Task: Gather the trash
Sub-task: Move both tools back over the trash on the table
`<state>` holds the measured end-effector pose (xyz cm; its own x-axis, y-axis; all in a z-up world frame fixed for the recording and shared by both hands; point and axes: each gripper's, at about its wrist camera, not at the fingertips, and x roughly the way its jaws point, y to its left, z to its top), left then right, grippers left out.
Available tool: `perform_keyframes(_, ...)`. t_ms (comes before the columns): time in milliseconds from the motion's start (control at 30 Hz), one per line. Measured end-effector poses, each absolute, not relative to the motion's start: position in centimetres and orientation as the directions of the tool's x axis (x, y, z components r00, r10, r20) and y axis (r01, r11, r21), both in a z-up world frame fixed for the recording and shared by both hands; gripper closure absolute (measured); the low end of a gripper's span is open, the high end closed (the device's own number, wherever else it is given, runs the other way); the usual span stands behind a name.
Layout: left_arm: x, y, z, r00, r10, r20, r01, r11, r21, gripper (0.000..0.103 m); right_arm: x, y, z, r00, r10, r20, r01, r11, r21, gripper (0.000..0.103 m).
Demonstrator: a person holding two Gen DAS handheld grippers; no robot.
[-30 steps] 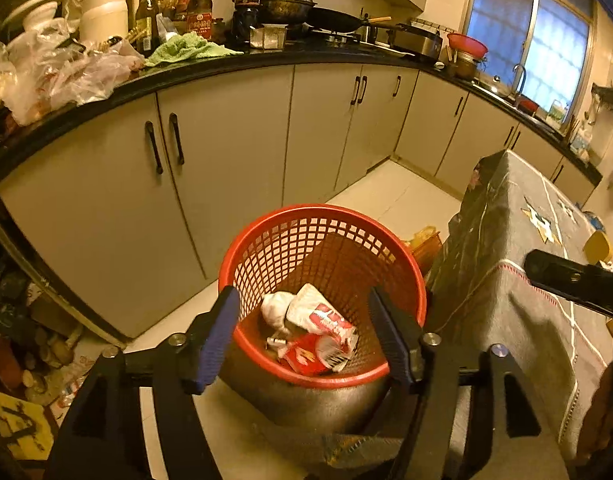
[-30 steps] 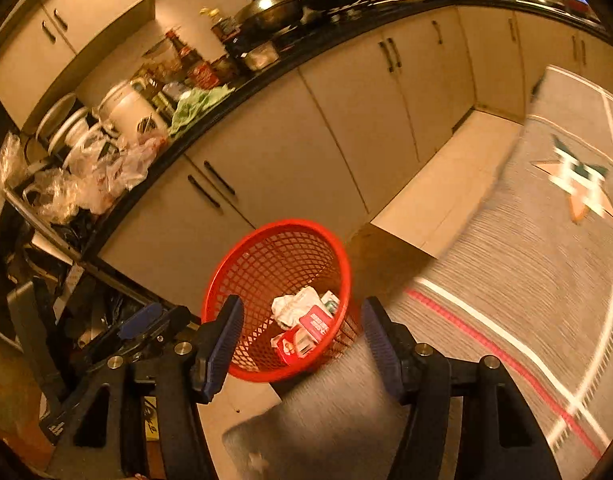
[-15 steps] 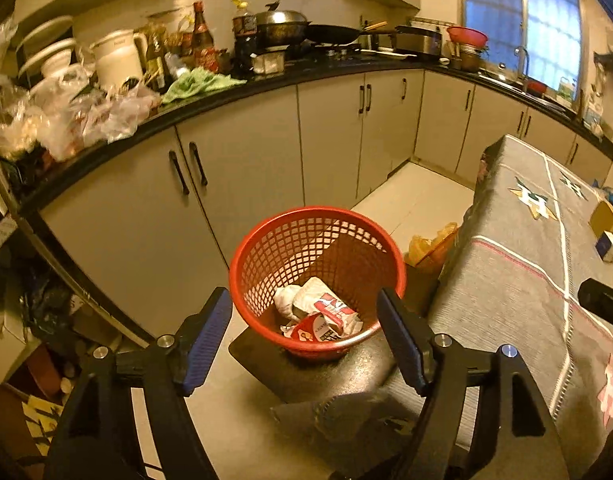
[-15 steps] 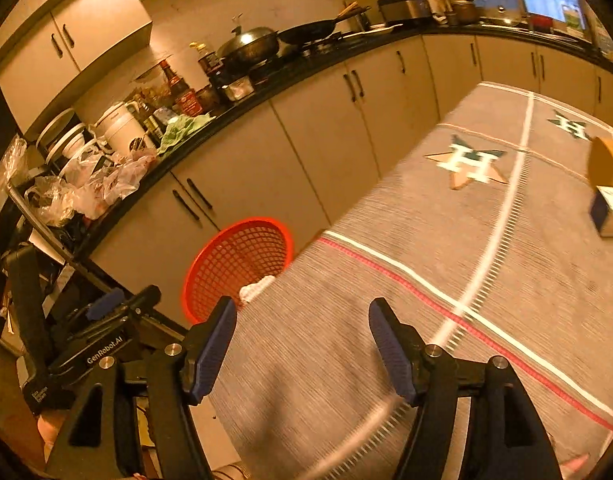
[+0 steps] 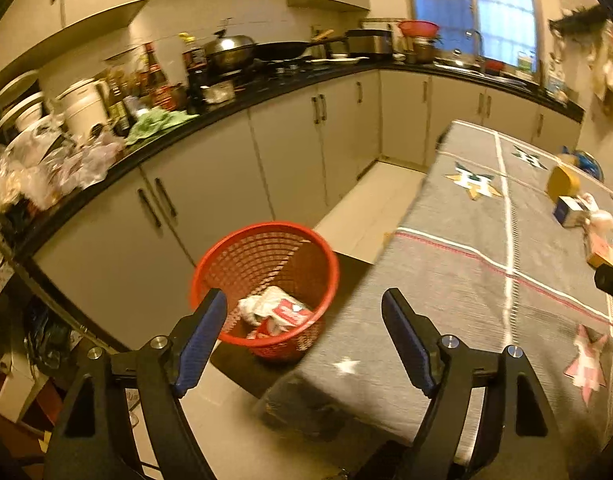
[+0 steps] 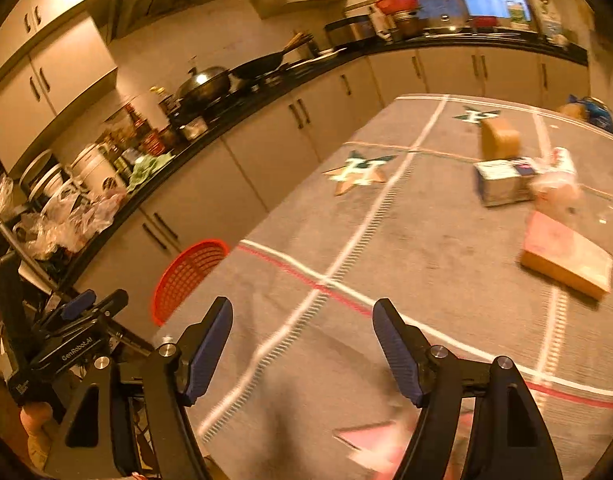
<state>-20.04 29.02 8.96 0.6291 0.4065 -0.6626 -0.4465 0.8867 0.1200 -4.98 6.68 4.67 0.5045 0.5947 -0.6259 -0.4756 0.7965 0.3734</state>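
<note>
A red mesh basket [image 5: 266,256] stands on the floor beside the table and holds crumpled wrappers [image 5: 274,312]; its rim also shows in the right wrist view [image 6: 186,276]. My left gripper [image 5: 302,336] is open and empty above the basket and table corner. My right gripper [image 6: 302,348] is open and empty above the grey tablecloth [image 6: 386,240]. On the table lie a flat pink-topped box [image 6: 566,256], a white and blue carton [image 6: 502,180], a brown box [image 6: 498,140] and a crumpled pale bag [image 6: 554,192]. The left gripper's body shows at lower left in the right wrist view [image 6: 66,344].
A black counter [image 5: 226,120] with pots, bottles and plastic bags runs along beige cabinets [image 5: 210,184]. A tiled floor strip [image 5: 366,208] lies between cabinets and table. A blue bag [image 6: 594,112] sits at the table's far edge. A pink star patch [image 5: 586,364] marks the cloth.
Both grippers have risen and swung right, away from the basket and over the table. The boxes on the table have come into closer view. Both stay open.
</note>
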Motion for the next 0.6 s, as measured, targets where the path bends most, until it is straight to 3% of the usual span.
perform_keyframes(600,-10.3,18.6,8.1,0.638,0.014,-0.770,-0.092,0.994,-0.058,0.023,-0.2,-10.6,3.1,0.625,0.390,-0.676,-0.208,0.918,0.338,0.022)
